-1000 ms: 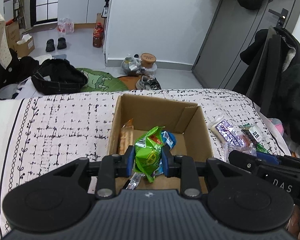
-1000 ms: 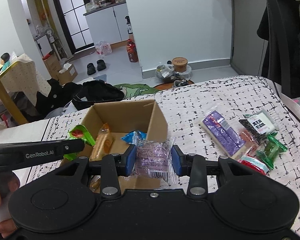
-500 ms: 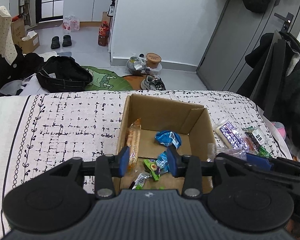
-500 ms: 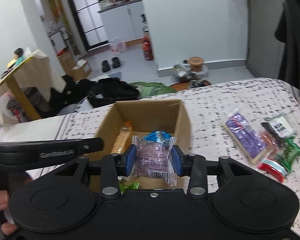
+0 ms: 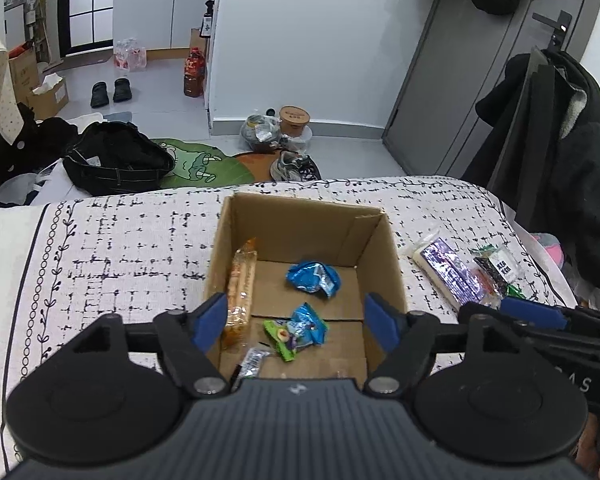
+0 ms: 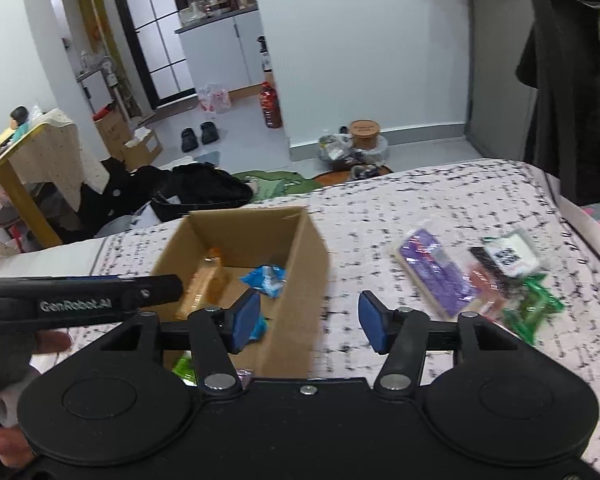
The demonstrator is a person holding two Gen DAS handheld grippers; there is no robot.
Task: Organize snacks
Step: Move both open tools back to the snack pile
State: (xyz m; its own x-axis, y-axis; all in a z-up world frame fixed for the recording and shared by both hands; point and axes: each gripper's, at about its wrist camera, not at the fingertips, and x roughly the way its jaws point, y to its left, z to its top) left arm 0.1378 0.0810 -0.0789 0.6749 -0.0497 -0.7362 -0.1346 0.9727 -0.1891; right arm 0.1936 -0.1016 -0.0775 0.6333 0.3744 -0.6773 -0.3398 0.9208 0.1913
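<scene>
An open cardboard box [image 5: 305,211] sits on the patterned bedspread. Inside lie a long orange packet [image 5: 241,280], a crumpled blue packet [image 5: 313,277] and a green-and-blue packet [image 5: 296,330]. My left gripper [image 5: 296,322] hovers over the box's near side, its jaws opening with nothing between them. My right gripper [image 6: 310,324] hangs over the box's right wall [image 6: 312,268], jaws also opening and empty. A corner of a pinkish clear packet [image 6: 244,374] shows below its left pad. Outside the box lie a purple packet [image 6: 432,272], a black-and-white packet [image 6: 508,254] and a green packet [image 6: 536,308].
The bed's far edge [image 5: 340,180] drops to a floor with a black bag [image 5: 116,160], shoes and a green mat. Dark coats [image 5: 560,152] hang at the right. A hand [image 6: 4,440] holds the left gripper's handle at lower left in the right wrist view.
The left gripper let go of the green packet, which now lies in the box. The right gripper released the pinkish clear packet, which dropped from between its pads. Both jaws spread wider.
</scene>
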